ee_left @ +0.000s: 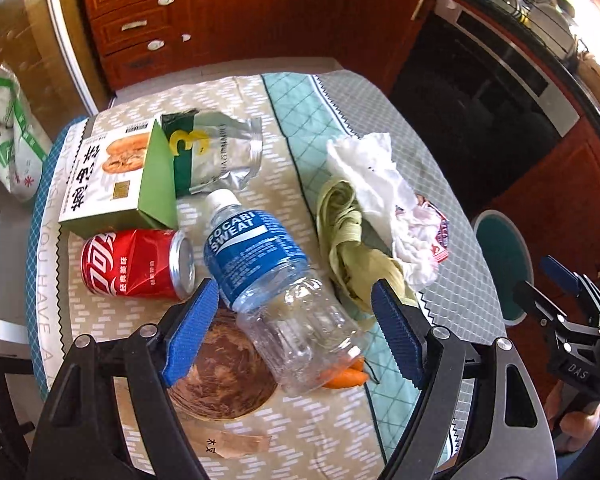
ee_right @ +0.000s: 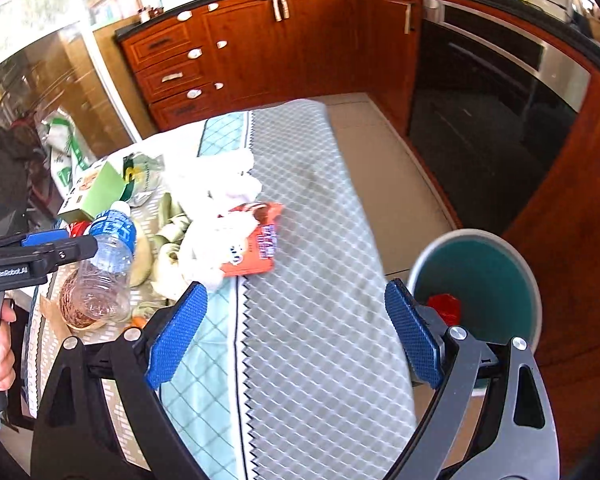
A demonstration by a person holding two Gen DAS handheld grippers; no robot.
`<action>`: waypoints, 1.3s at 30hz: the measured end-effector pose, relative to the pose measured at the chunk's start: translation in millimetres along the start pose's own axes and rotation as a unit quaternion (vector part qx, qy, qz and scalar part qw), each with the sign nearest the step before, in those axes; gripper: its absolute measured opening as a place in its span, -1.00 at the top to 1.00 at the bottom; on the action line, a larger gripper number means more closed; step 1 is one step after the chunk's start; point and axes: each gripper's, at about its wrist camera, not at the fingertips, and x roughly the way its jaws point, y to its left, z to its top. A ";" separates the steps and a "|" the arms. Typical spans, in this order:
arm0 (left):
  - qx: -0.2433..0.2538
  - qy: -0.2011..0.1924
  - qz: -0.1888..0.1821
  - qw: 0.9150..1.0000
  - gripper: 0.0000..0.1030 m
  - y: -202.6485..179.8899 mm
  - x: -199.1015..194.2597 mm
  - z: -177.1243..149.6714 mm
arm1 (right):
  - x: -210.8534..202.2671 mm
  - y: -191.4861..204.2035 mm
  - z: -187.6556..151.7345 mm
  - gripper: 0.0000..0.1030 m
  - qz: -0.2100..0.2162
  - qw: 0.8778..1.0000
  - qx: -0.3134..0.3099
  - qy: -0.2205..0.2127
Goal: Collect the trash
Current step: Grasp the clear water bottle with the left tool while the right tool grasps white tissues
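My left gripper [ee_left: 296, 332] is open, its blue pads on either side of the clear end of an empty Pocari Sweat bottle [ee_left: 272, 268] lying on the table; I cannot tell if they touch it. Beside it lie a crushed red cola can [ee_left: 136, 264], a green food box [ee_left: 116, 176], a foil pouch [ee_left: 216, 152], green husks [ee_left: 344, 236], crumpled white tissue [ee_left: 372, 184] and a red snack wrapper [ee_right: 256, 244]. My right gripper [ee_right: 296, 332] is open and empty over the tablecloth [ee_right: 300, 360], next to a teal bin [ee_right: 484, 276] holding a red scrap [ee_right: 444, 306].
A brown paper bowl [ee_left: 224, 372], carrot pieces [ee_left: 346, 376] and a wooden-fork sleeve [ee_left: 236, 444] lie near the bottle. Wooden cabinets [ee_right: 260, 40] and a dark oven [ee_right: 500, 120] stand beyond the table. A green-and-white bag [ee_left: 8, 136] sits on the left.
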 end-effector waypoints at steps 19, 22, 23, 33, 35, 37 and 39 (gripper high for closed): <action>-0.030 0.053 0.004 0.998 -0.66 4.6 57.1 1.1 | 37.9 8.7 7.0 -0.68 0.017 0.999 -0.011 0.032; -0.026 0.046 0.003 0.999 -0.64 2.9 56.8 0.4 | 41.2 8.3 7.4 -0.68 0.018 0.999 -0.011 0.034; -0.025 0.040 0.001 0.999 -0.59 2.8 55.5 0.1 | 42.4 8.5 8.2 -0.68 0.017 0.999 -0.011 0.035; 0.012 -0.014 0.003 1.000 -0.37 0.0 24.6 -0.1 | 56.7 35.0 28.1 -0.67 0.044 0.997 -0.045 0.034; 0.016 -0.010 0.001 1.000 -0.37 1.0 25.9 -0.5 | 65.8 44.6 33.0 -0.54 0.052 0.996 -0.061 0.042; 0.016 -0.008 -0.006 1.000 -0.37 3.1 28.1 -1.2 | 78.1 55.0 39.4 -0.42 0.063 0.994 -0.074 0.055; 0.018 -0.006 -0.013 1.000 -0.38 4.7 29.1 -1.1 | 91.7 66.2 45.9 -0.31 0.064 0.992 -0.092 0.061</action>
